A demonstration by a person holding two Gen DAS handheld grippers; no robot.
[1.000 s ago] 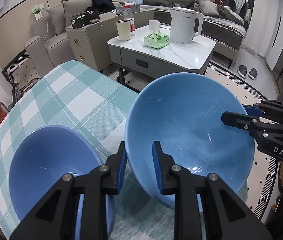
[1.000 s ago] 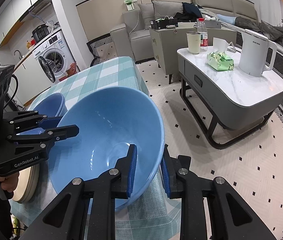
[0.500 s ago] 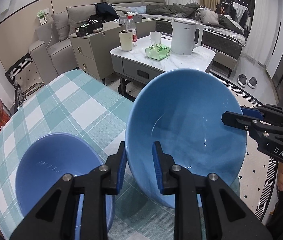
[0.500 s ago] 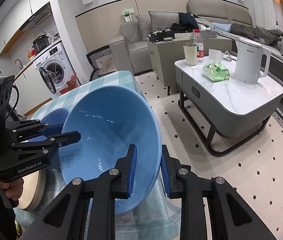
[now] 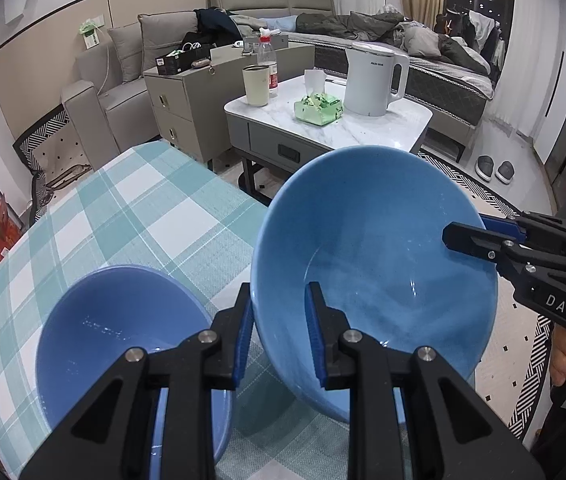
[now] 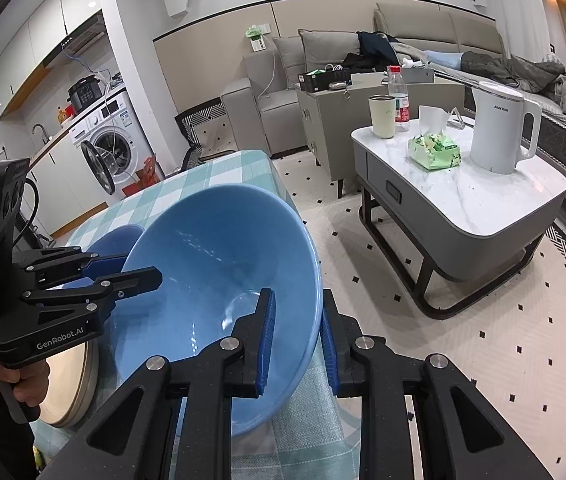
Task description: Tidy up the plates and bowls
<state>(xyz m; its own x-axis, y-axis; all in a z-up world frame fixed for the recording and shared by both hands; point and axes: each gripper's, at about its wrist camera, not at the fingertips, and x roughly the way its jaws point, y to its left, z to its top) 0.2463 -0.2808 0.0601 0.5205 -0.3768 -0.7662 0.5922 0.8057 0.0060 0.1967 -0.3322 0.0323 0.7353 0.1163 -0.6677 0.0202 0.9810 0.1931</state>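
Both grippers hold a large light-blue bowl [image 5: 375, 264], tilted, just above the right edge of the checked table [image 5: 143, 208]. My left gripper [image 5: 279, 328] is shut on its near rim, one pad inside and one outside. My right gripper [image 5: 467, 232] clamps the opposite rim. In the right wrist view the same bowl [image 6: 219, 272] leans toward the camera. There my right gripper [image 6: 297, 336] grips its near rim and my left gripper [image 6: 123, 268] its left rim. A smaller, darker blue bowl [image 5: 123, 340] stands on the cloth left of it, partly hidden [image 6: 115, 240].
A beige round plate [image 6: 79, 376] lies at the table's near left corner, under the hand holding the left gripper. Beyond the table edge stands a marble coffee table [image 5: 383, 136] with a white kettle [image 5: 371, 80], tissue pack and cup. A washing machine [image 6: 115, 148] is at the left.
The large bowl has tipped more steeply and risen a little with both grippers still on its rim. The small bowl sits lower and smaller in the left view.
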